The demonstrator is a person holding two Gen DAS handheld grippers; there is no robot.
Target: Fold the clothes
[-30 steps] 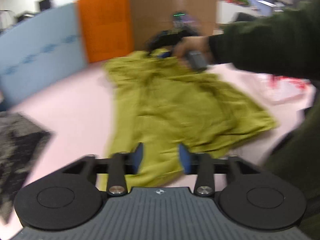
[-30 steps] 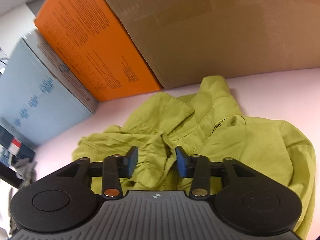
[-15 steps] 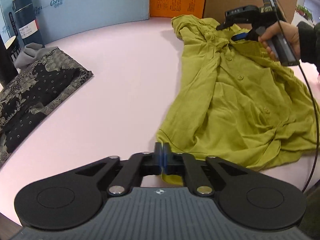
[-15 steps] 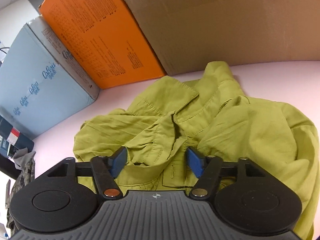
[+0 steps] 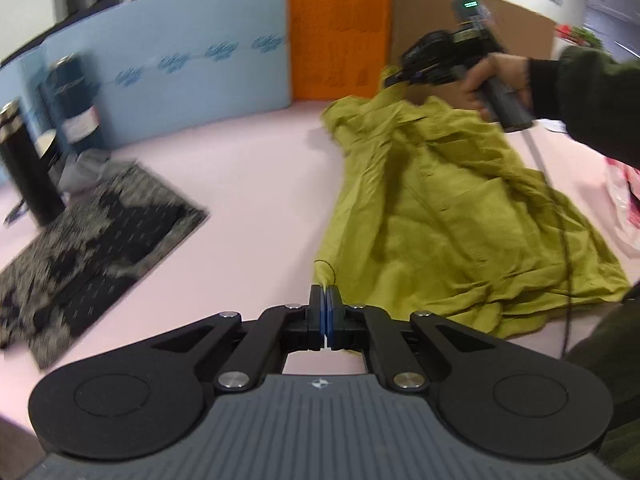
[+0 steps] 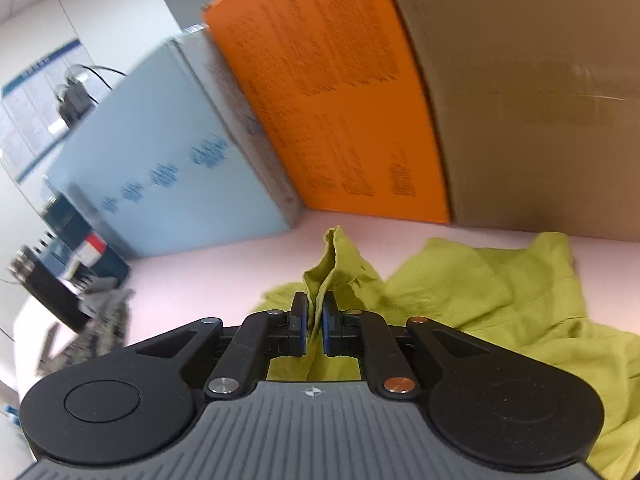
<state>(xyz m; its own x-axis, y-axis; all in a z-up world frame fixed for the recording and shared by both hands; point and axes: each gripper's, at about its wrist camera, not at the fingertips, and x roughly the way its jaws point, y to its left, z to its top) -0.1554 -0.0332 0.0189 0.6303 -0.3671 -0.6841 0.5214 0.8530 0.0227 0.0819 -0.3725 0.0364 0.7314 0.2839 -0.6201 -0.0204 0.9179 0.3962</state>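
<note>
An olive-green button shirt (image 5: 452, 216) lies crumpled on the pink table (image 5: 248, 200). My left gripper (image 5: 325, 294) is shut on the shirt's near hem corner and holds it just above the table. My right gripper (image 6: 314, 304) is shut on a pinch of the shirt (image 6: 500, 300) near the collar and lifts it. In the left wrist view the right gripper (image 5: 394, 76) shows at the far end of the shirt, with the cloth hanging from it.
A patterned black and grey garment (image 5: 84, 240) lies folded at the left. Dark flasks (image 5: 24, 160) stand beyond it. Blue (image 5: 180, 68), orange (image 5: 340, 32) and brown (image 6: 540, 92) boxes wall the table's far side. A plastic bag (image 5: 624, 208) lies at the right.
Both grippers have closed on the shirt. The right one was open over the collar half a second ago and now pinches and lifts it. The left holds the hem corner, raised.
</note>
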